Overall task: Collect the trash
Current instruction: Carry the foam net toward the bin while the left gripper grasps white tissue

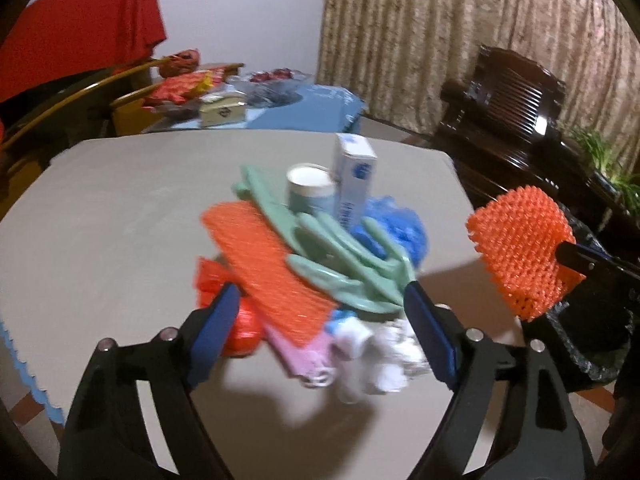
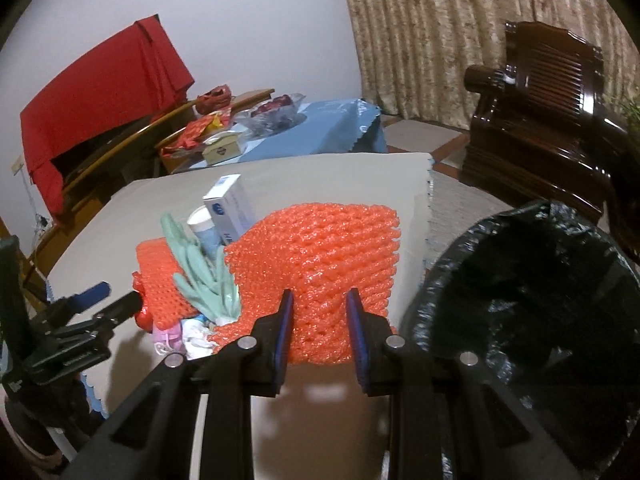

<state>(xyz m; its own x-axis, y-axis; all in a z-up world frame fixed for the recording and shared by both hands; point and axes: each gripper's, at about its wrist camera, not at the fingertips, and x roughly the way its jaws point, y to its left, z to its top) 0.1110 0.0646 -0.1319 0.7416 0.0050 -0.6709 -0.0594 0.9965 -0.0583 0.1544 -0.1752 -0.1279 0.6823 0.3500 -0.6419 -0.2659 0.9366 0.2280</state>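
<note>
- One orange foam net is being carried in the right claw, whose jaws are pressing into its lower edge from both sides; the net is hanging clear of the bench, near the bench's right edge and just beside the bin.
- Seen from the left wrist view, that same net is floating off the bench's corner with the black-lined bin below and behind it.
- Judging by this, the step in hand is the carry-over: the net is lifted but not yet above the bin's mouth.
- Next, the right claw is needing to travel further right until the net is over the dark liner, then part its jaws; foam this light may be clinging to the pads, so a wide release looks wise.
- Meanwhile the left claw is standing with jaws apart and nothing between the pads, poised low over the remaining pile.
- That pile is sitting mid-bench: a second orange net, green rubber gloves, a paper cup, a white-and-blue carton, blue crumpled plastic, a red wrapper, pink packaging and white tissue.
- Probably the left claw is lining up on the second net, which is lying on top and nearest its pads.
</note>
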